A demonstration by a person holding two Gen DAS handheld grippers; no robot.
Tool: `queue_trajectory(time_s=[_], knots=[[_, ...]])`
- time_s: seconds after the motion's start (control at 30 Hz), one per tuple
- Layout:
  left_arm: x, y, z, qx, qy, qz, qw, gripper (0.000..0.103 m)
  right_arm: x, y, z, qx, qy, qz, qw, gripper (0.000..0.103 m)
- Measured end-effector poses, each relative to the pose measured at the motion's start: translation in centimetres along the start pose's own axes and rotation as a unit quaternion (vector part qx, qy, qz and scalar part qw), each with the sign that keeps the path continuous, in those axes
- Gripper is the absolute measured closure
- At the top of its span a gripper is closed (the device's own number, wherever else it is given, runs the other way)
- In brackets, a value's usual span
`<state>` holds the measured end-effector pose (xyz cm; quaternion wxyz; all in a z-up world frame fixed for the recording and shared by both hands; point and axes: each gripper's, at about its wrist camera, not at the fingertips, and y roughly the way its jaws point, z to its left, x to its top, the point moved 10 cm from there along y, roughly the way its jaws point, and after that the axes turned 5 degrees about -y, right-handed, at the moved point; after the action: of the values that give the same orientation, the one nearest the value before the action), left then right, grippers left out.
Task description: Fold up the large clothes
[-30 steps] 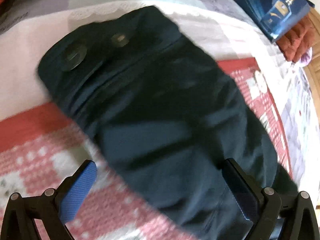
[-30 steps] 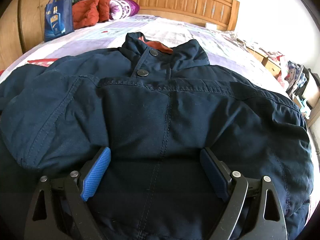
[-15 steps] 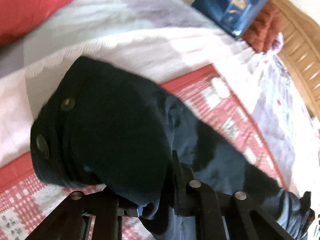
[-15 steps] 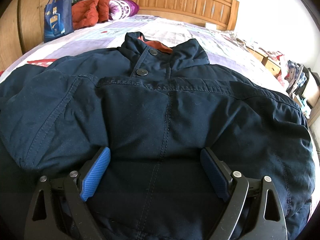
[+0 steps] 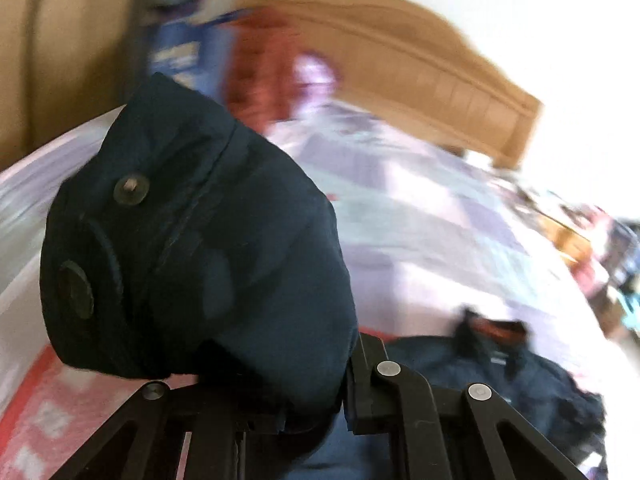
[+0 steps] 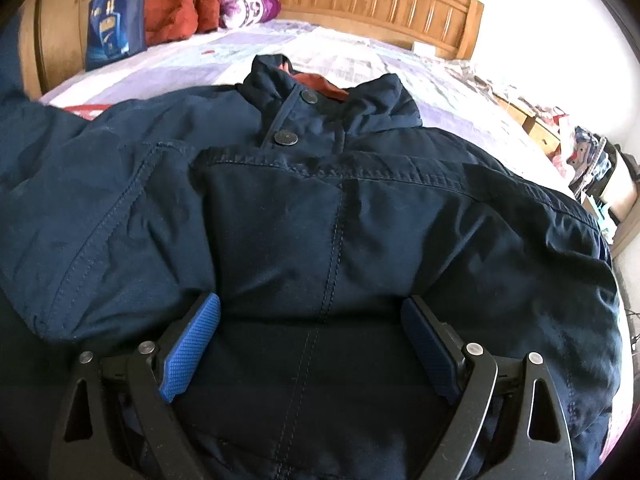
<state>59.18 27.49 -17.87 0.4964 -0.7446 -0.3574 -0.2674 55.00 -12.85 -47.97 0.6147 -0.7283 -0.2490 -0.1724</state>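
A: On the bed [image 6: 360,56], the navy jacket [image 6: 320,216] lies spread; its cuff [image 5: 192,248] is pinched fast in the left tongs [image 5: 312,408], hiding the pads.

B: Right tongs [image 6: 312,344]?

A: Gaping wide, gripping nothing. Far left, a blue bag [image 6: 114,30], contents unseen.

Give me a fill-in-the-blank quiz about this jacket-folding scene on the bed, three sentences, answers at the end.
1. The left gripper is shut on the jacket's ____, which carries two round buttons.
2. The right gripper rests on the navy jacket with its jaws ____.
3. The blue bag stands near the wooden ____ of the bed.

Missing words: cuff; open; headboard
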Motion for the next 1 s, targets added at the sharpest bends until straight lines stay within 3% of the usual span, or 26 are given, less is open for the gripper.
queue_trajectory(time_s=[0.1, 0.2, 0.37, 0.47, 0.53, 0.6, 0.7, 0.73, 0.87, 0.9, 1.0], knots=[[-1.0, 0.5, -8.2, -0.049, 0.046, 0.016, 0.9976, 0.089, 0.5, -1.5, -0.5, 0.034, 0.013, 0.013, 0.999, 0.010], [-3.4, 1.6, -14.9, -0.083, 0.082, 0.034, 0.9926, 0.089, 0.1, -5.9, -2.9, 0.040, 0.043, -0.031, 0.998, 0.010], [-11.7, 5.8, -25.6, -0.125, 0.123, 0.097, 0.9797, 0.089, -3.5, -11.9, -8.0, 0.056, 0.089, -0.067, 0.992, 0.010], [-17.2, 8.2, -29.1, -0.120, 0.144, 0.132, 0.9733, 0.089, -6.4, -14.7, -11.8, 0.038, 0.096, -0.077, 0.992, 0.010], [-21.8, 10.2, -30.5, -0.095, 0.156, 0.162, 0.9697, 0.089, -8.4, -15.8, -14.0, 0.029, 0.095, -0.074, 0.992, 0.010], [-25.9, 12.8, -30.8, -0.047, 0.178, 0.186, 0.9652, 0.088, -10.5, -16.7, -16.1, 0.022, 0.096, -0.067, 0.993, 0.010], [-28.4, 14.2, -31.6, 0.005, 0.200, 0.182, 0.9626, 0.079, -13.1, -17.5, -18.6, 0.010, 0.090, -0.057, 0.994, 0.010], [-28.6, 14.0, -32.4, 0.018, 0.211, 0.173, 0.9619, 0.061, -13.8, -17.6, -19.2, 0.007, 0.090, -0.055, 0.994, 0.010], [-29.5, 12.3, -37.3, 0.044, 0.294, 0.123, 0.9470, 0.031, -16.5, -17.9, -21.5, -0.001, 0.100, -0.041, 0.994, 0.010], [-29.9, 11.7, -39.0, 0.039, 0.318, 0.108, 0.9411, 0.024, -16.9, -18.1, -21.9, -0.004, 0.103, -0.040, 0.994, 0.010], [-30.8, 11.0, -42.7, -0.009, 0.331, 0.122, 0.9358, 0.022, -17.8, -19.2, -23.3, -0.014, 0.114, -0.044, 0.992, 0.010]])
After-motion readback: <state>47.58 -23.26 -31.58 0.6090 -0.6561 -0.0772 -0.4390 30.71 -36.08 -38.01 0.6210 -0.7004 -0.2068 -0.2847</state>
